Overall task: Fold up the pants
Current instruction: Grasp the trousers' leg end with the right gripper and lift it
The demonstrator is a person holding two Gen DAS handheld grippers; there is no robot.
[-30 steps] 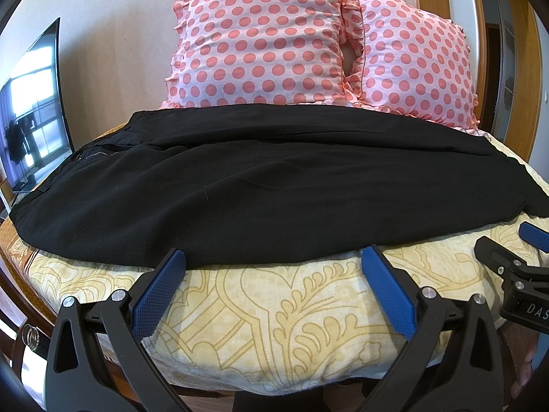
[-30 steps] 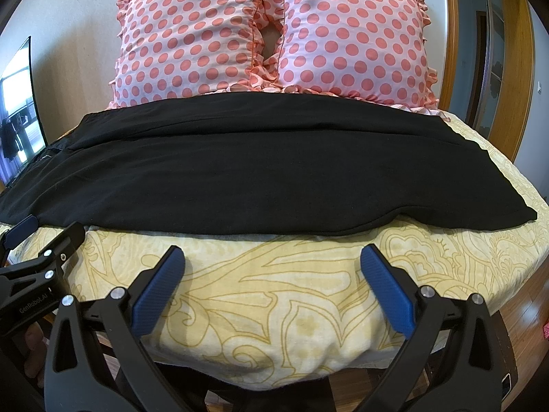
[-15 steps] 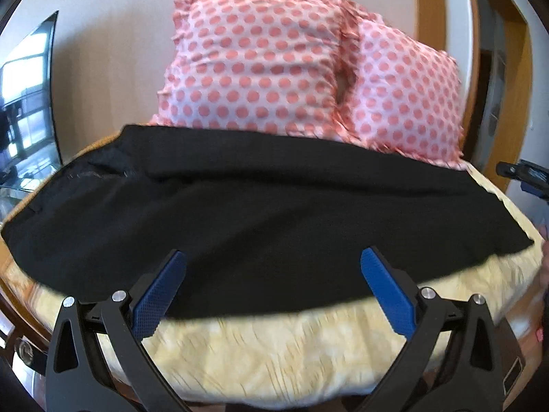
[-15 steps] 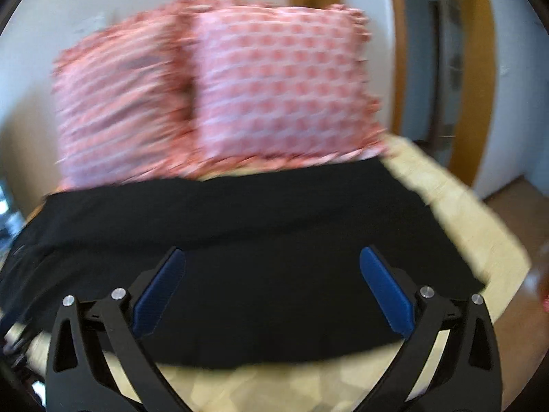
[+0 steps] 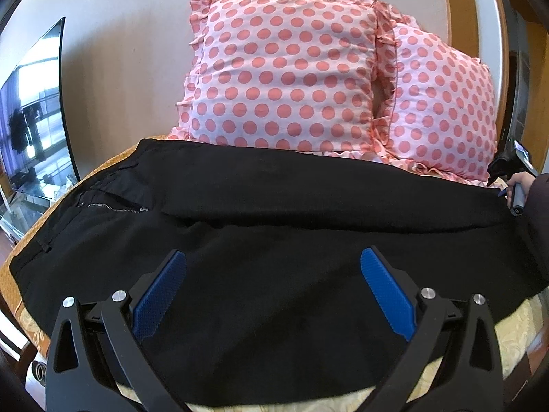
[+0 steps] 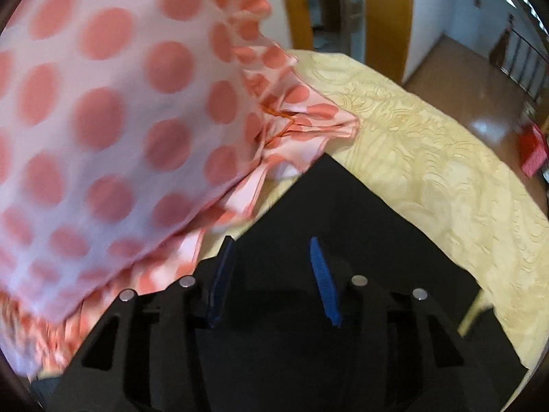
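Reaching for the far hem corner: the right gripper, jaws part-closed and holding nothing, hovers over the black pants spread flat across the bed. Pinch both layers at the corner (mind the pillow frill). Your left gripper hangs wide apart, empty, above the near leg.

Polka-dot pillow blurred (right wrist view), pants corner partly behind jaws

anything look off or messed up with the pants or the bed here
Nothing stands out. The black fabric pants lie flat across the yellow patterned bedspread, and both pink polka-dot pillows sit upright behind them.
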